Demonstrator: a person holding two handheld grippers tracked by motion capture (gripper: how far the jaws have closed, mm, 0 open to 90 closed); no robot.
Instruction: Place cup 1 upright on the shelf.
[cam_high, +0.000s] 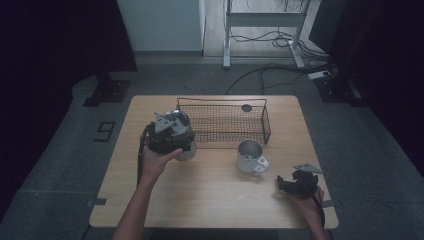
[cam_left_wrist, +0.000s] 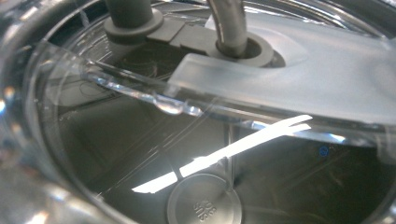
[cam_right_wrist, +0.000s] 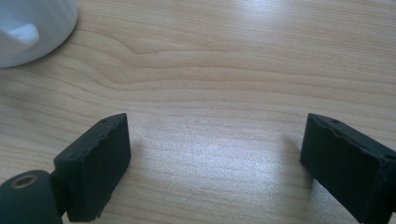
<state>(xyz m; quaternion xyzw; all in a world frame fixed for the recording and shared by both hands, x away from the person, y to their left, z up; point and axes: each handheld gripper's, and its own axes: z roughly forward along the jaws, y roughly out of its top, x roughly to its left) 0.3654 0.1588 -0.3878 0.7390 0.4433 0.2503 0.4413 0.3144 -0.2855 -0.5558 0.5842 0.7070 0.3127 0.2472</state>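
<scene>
Clear glass, a lidded cup (cam_high: 186, 150) with a grey stopper, is held up in the left gripper (cam_high: 170, 132) just beside the black wire basket (cam_high: 227, 122)'s left end, above the wooden counter (cam_high: 210, 200). A lift toward the basket is judged under way; next, clearance over its rim is needed. The right gripper (cam_right_wrist: 215, 154) is rested wide and empty near the metal mug (cam_high: 250, 156).
</scene>
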